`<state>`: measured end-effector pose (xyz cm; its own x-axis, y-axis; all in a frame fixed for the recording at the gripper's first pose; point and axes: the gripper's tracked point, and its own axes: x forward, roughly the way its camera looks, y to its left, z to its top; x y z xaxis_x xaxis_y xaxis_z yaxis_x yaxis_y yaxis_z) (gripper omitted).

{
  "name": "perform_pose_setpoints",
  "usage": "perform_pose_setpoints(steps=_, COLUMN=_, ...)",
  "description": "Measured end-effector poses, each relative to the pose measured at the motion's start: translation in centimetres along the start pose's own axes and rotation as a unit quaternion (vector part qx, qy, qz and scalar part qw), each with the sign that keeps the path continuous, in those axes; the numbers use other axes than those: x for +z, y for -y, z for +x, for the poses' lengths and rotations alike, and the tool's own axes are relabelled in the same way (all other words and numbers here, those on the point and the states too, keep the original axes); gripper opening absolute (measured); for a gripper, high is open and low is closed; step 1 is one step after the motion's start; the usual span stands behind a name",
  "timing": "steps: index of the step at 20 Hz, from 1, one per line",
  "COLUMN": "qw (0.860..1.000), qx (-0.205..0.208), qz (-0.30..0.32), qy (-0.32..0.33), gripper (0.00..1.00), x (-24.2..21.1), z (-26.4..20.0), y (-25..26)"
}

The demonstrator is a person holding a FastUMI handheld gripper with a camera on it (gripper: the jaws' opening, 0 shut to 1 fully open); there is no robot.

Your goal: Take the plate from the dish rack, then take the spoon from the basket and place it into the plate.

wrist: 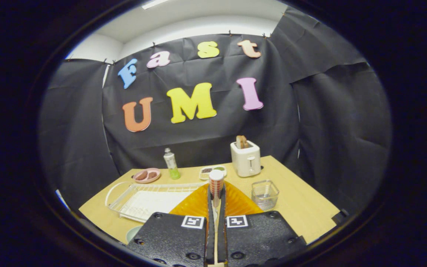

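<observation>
The plate [198, 204] is pinched by its rim between the jaws, lifted beside the dish rack [139, 202]; the spoon remains to be fetched.

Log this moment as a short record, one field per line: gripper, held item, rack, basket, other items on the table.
gripper: gripper shut on the orange plate, fingers close together
held item: orange plate, edge-on between the fingers, above the table
rack: white dish rack, beside the plate, nothing standing in it
basket: clear basket, on the other side of the plate; contents too small to tell
other items: toaster, green bottle, pink dish, small tray, cup
</observation>
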<state>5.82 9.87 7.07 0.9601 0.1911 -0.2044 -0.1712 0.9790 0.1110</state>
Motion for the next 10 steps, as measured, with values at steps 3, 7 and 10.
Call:
perform_pose_setpoints(steps=3, qw=0.999, qx=0.027, qz=0.008, qy=-0.025, gripper=0.08, x=-3.3, z=0.0, y=-3.4)
perform_pose_setpoints(steps=7, qw=0.996, qx=0.049, qz=0.019, qy=-0.072, gripper=0.08, x=-7.8, z=0.0, y=-7.6)
perform_pose_setpoints(steps=10, qw=0.994, qx=0.064, qz=0.02, qy=-0.088, gripper=0.08, x=-10.2, z=0.7, y=-10.6)
